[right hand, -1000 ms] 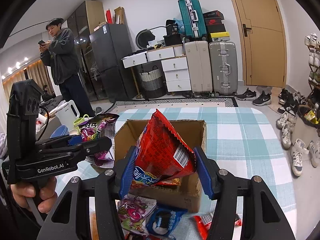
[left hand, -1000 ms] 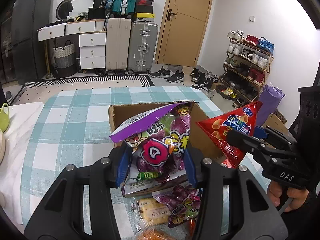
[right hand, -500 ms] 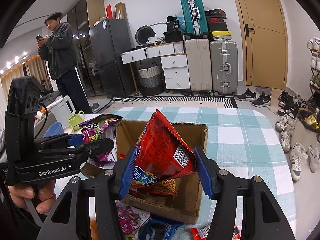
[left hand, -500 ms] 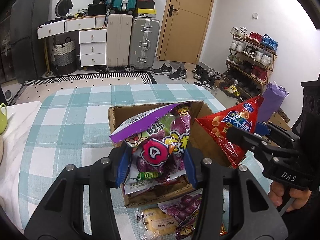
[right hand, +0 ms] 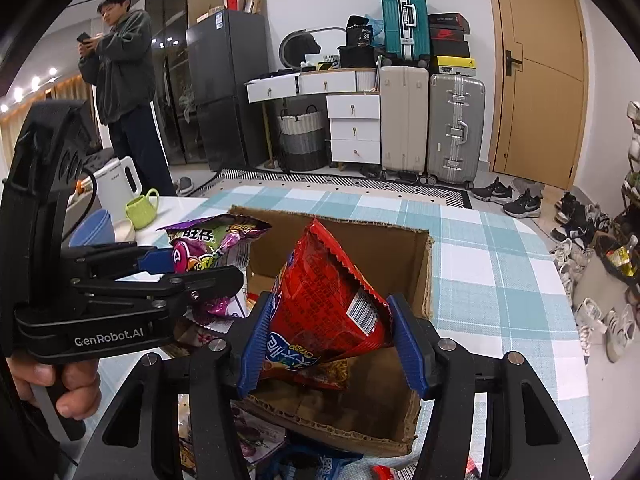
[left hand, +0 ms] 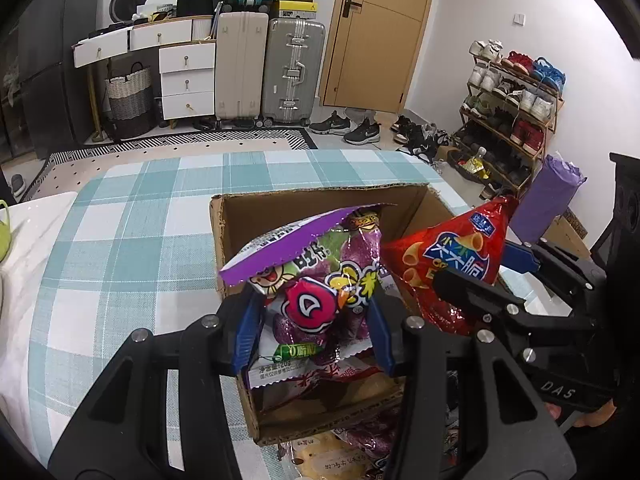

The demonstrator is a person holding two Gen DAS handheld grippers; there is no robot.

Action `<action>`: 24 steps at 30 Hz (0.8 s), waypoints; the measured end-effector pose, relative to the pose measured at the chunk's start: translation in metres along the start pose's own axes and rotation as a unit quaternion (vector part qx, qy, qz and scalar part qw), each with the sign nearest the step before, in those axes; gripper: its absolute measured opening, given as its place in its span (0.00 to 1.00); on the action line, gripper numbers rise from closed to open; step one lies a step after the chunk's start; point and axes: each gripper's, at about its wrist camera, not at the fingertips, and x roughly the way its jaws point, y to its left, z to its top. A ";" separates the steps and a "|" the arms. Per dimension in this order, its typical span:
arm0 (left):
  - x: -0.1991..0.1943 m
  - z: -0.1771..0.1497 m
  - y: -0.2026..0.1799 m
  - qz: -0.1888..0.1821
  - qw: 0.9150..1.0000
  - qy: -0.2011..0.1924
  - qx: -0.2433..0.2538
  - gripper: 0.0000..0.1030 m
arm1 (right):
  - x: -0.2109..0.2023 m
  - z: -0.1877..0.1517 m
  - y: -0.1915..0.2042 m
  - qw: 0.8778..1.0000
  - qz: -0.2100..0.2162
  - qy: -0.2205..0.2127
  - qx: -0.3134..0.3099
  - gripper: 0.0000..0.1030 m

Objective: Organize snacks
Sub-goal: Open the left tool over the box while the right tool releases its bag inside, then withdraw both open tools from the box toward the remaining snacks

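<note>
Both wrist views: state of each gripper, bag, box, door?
left gripper: shut on purple candy bag
purple candy bag: gripped, over box
right gripper: shut on red chip bag
red chip bag: gripped, over box
brown cardboard box: open-topped
wooden door: closed

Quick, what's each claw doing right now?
Left claw: closed on the purple candy bag, above the cardboard box.
Right claw: closed on the red chip bag, above the same box.

Open cardboard box (left hand: pixel 320 208), seemingly roomy inside
</note>
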 end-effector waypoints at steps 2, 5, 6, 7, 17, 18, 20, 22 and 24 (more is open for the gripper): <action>0.004 -0.001 0.000 0.002 1.000 0.004 0.003 0.43 | 0.001 -0.002 0.000 1.000 0.001 0.002 -0.001 0.56; 0.009 -0.004 0.000 0.004 1.000 0.009 0.007 0.43 | -0.001 -0.004 -0.001 1.000 0.003 0.001 0.001 0.57; 0.010 -0.004 -0.001 0.005 1.000 0.010 0.008 0.43 | -0.003 -0.004 -0.002 1.000 0.008 -0.002 0.004 0.57; 0.010 -0.005 -0.001 0.006 1.000 0.011 0.009 0.44 | -0.006 -0.005 -0.004 1.000 0.012 -0.008 0.011 0.59; -0.012 -0.005 0.001 -0.013 1.000 0.001 -0.006 0.84 | -0.043 -0.010 -0.019 0.998 -0.015 -0.032 0.049 0.96; -0.016 -0.006 0.002 -0.009 1.000 -0.002 -0.007 0.85 | -0.047 -0.012 -0.020 0.998 -0.019 -0.032 0.052 0.98; -0.022 -0.010 0.003 -0.004 1.000 -0.002 -0.005 0.87 | -0.052 -0.015 -0.023 0.998 -0.013 -0.031 0.059 0.99; -0.027 -0.014 0.005 -0.006 1.000 0.002 -0.009 0.95 | -0.056 -0.019 -0.025 0.998 -0.010 -0.023 0.065 0.99; -0.033 -0.018 0.008 -0.008 1.000 0.002 -0.016 0.99 | -0.060 -0.024 -0.024 0.997 -0.011 -0.021 0.068 0.99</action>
